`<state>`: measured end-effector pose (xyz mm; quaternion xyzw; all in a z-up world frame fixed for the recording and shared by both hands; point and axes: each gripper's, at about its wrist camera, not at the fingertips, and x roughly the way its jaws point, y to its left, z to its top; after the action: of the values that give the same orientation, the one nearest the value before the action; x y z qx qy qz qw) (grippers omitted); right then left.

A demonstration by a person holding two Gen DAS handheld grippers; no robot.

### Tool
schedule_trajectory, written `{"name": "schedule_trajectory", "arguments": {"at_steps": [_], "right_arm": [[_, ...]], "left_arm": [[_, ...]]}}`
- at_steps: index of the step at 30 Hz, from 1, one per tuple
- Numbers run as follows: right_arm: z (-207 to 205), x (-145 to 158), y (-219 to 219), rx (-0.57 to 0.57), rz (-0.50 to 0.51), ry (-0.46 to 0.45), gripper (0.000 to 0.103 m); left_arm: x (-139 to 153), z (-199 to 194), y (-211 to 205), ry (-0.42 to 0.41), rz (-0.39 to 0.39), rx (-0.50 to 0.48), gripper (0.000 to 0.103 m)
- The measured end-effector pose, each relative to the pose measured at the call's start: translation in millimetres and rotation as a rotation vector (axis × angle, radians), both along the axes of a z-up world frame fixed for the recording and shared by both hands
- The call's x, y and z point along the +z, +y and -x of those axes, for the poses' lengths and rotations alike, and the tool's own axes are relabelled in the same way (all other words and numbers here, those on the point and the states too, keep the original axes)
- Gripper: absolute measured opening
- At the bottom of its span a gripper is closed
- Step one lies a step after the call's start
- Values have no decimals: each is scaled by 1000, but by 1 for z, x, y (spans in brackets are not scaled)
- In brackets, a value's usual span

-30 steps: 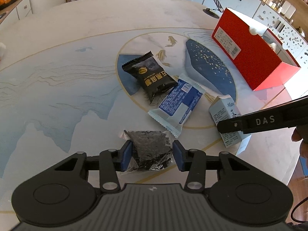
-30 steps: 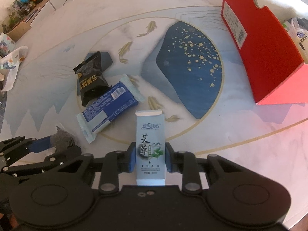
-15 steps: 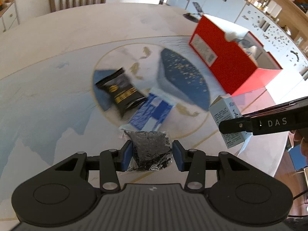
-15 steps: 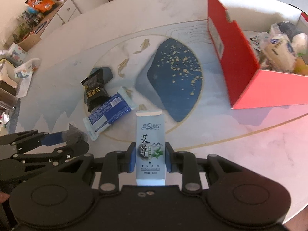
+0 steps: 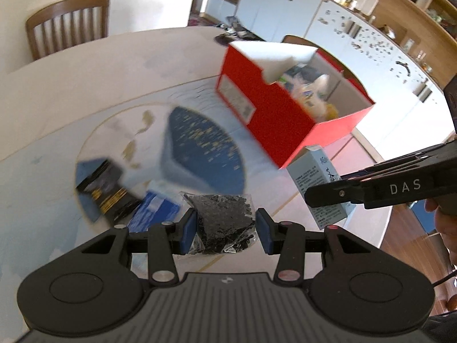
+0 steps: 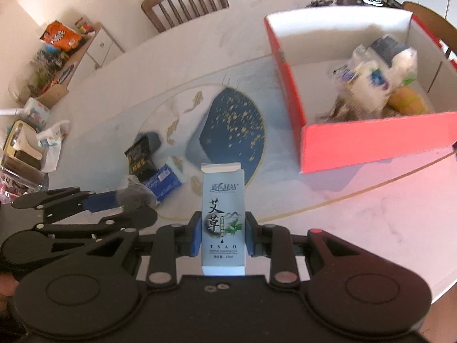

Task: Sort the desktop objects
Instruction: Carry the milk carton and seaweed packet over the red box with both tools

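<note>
— Lifted clear of the table (image 5: 85,91) since a second ago, both loads; swung round toward the red box (image 5: 285,120), now seen from above with its open top showing.

— Left tongs (image 5: 225,228)?

— Half-spread, blue pads pressed against either side of the clear bag of dark bits (image 5: 222,223). Bag hanging between them, off the table, crinkled and slack at the edges.

— And the right tongs (image 6: 222,235)?

— Clamped as tight as they go on the pale carton (image 6: 222,223), upright, gripped at its lower half, printed face to the camera. Well short of the box, to judge by the right wrist view.

— Left behind on the table?

— Black snack packet (image 6: 140,157) and blue-and-white wrapper (image 6: 164,181), touching, near the blue patch of the table pattern. Not yet sorted.

— Box contents?

— Several wrapped things heaped at the right end (image 6: 374,80); blurred, hard to name. Bare floor of the box at the left end, nearer the tall wall.

— So, how to finish this step well?

— Probably: carry high enough to pass over the red wall, no clipping the rim with the carton's bottom edge. Aim for the bare end, not the heap. Lower before letting go, especially the carton, likely to topple or bounce if dropped from height. Keep both tongs apart over the opening; close side by side in the left wrist view already, so one in first, then the other. Hold the bag firmly until inside; soft film, apt to slip.
</note>
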<state>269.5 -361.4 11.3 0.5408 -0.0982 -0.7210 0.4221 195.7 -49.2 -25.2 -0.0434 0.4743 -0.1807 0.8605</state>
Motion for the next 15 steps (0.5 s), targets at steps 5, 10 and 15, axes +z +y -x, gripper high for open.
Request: {"name": "schedule_trajectory", "arguments": {"at_steps": [5,10,15], "right_arm": [[17,5,22,-31,14,19,28],[35,5,43,-56,27,32,28],[54,3,64,-85,29,50,28]], "left_arm": [[13,-12,-25,-29,7,-38,43],[20,-25,-50,-52,11,-63,43],[25,-38,-73,-65,13,-79,43]]}}
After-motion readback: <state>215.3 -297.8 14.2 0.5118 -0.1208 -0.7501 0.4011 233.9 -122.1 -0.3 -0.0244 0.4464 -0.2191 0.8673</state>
